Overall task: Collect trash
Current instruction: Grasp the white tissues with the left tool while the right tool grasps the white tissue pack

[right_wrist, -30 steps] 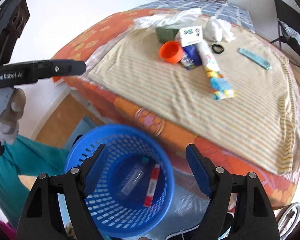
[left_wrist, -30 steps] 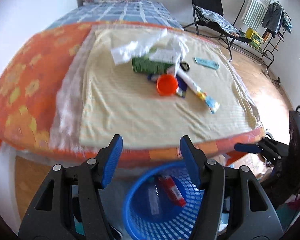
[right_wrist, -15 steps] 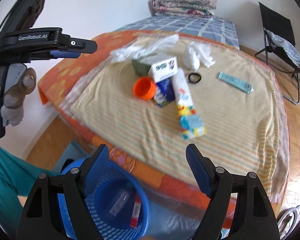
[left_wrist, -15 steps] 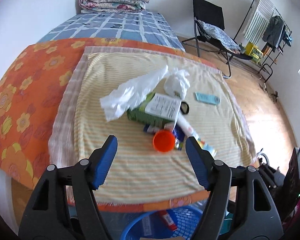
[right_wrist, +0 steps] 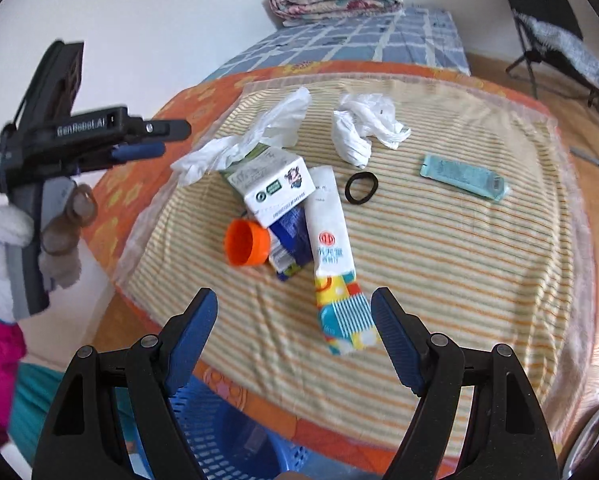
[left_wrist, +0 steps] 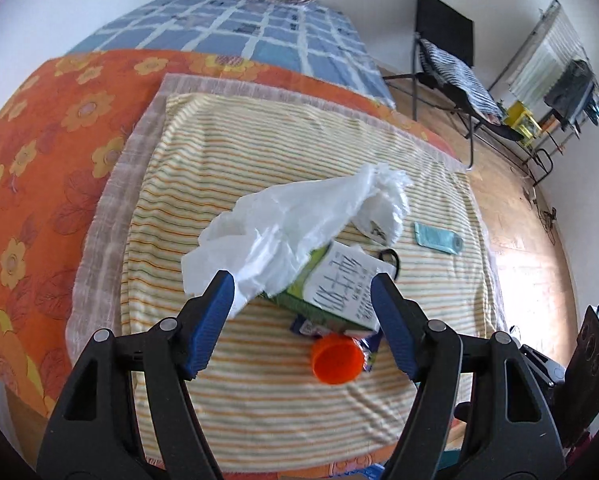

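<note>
1. I see my left gripper over the striped yellow cloth on the bed, with its jaws spread apart and nothing between the pads.
2. In the left wrist view, the green-and-white drink carton lies just ahead of the left gripper at 12 o'clock. A crumpled white plastic bag drapes over the carton's far end.
3. The orange plastic cap lies on its side at 5 o'clock from the carton, touching the blue wrapper beside it.
4. I see my right gripper with its jaws released and empty, above the near edge of the cloth.
5. In the right wrist view, the long white-and-multicoloured pouch lies at 12 o'clock from the right gripper, its near end between the blue fingertips in the picture.
6. The black elastic ring lies at 1 o'clock from the pouch. The pale teal flat packet lies well apart at 3 o'clock from the ring.
7. A second crumpled white wad sits at 12 o'clock from the ring.
8. The blue perforated plastic basket stands on the floor below the bed edge, at 7 o'clock from the right gripper.
</note>
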`<action>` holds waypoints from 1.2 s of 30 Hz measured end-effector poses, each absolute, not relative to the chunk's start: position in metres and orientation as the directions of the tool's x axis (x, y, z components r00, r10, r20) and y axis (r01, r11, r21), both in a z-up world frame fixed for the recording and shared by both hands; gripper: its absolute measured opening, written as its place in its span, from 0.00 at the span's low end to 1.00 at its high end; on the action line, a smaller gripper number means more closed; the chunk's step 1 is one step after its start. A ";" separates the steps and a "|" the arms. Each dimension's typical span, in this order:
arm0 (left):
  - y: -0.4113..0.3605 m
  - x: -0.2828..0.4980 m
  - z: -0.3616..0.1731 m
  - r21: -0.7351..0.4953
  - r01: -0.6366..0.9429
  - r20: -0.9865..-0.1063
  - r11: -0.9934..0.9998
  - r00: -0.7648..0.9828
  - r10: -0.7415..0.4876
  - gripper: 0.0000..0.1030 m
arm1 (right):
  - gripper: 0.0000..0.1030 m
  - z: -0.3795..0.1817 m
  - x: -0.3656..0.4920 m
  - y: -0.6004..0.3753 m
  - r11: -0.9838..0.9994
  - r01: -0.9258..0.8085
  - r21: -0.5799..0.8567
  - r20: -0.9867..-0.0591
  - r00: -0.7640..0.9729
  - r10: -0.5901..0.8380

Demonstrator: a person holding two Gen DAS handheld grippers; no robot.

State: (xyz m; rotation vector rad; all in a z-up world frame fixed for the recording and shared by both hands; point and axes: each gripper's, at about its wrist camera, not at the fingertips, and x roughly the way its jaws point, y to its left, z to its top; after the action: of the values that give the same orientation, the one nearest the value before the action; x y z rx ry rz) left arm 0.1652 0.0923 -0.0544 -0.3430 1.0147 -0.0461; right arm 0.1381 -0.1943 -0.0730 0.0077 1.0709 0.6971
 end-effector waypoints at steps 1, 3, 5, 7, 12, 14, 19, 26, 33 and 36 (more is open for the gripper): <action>0.095 0.169 -0.058 -0.312 -0.132 -0.826 0.941 0.526 -0.201 0.71 | 0.77 -0.075 0.143 -0.193 0.788 -0.514 0.337 -0.803 0.280 0.526; 0.098 0.179 -0.067 -0.323 -0.146 -0.834 0.935 0.511 -0.208 0.71 | 0.77 -0.082 0.157 -0.188 0.792 -0.506 0.341 -0.815 0.260 0.517; 0.098 0.185 -0.071 -0.311 -0.150 -0.841 0.939 0.503 -0.198 0.71 | 0.77 -0.088 0.165 -0.185 0.795 -0.506 0.334 -0.826 0.249 0.506; 0.099 0.192 -0.076 -0.305 -0.148 -0.846 0.941 0.495 -0.197 0.71 | 0.77 -0.094 0.172 -0.182 0.797 -0.505 0.332 -0.833 0.240 0.499; 0.097 0.209 -0.086 -0.287 -0.141 -0.861 0.947 0.471 -0.191 0.71 | 0.77 -0.110 0.190 -0.183 0.806 -0.468 0.361 -0.842 0.209 0.498; 0.096 0.216 -0.092 -0.267 -0.144 -0.873 0.953 0.456 -0.175 0.71 | 0.77 -0.114 0.195 -0.183 0.813 -0.451 0.369 -0.844 0.204 0.496; 0.102 0.227 -0.108 -0.242 -0.191 -0.893 0.951 0.428 -0.141 0.71 | 0.77 -0.123 0.201 -0.176 0.815 -0.435 0.383 -0.848 0.185 0.497; 0.116 0.229 -0.120 -0.305 -0.235 -0.885 0.923 0.427 -0.184 0.62 | 0.72 -0.133 0.208 -0.163 0.816 -0.439 0.376 -0.858 0.167 0.486; 0.116 0.229 -0.119 -0.301 -0.226 -0.882 0.926 0.435 -0.181 0.25 | 0.62 -0.145 0.218 -0.156 0.827 -0.430 0.363 -0.868 0.166 0.468; 0.115 0.229 -0.119 -0.291 -0.225 -0.882 0.930 0.439 -0.170 0.18 | 0.46 -0.145 0.220 -0.156 0.825 -0.429 0.369 -0.866 0.163 0.472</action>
State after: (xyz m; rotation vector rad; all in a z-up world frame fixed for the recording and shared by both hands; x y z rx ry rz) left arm 0.2290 0.1155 -0.1189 -0.3960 1.1240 0.0350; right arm 0.2205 -0.1559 -0.1448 0.0410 1.2522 0.6425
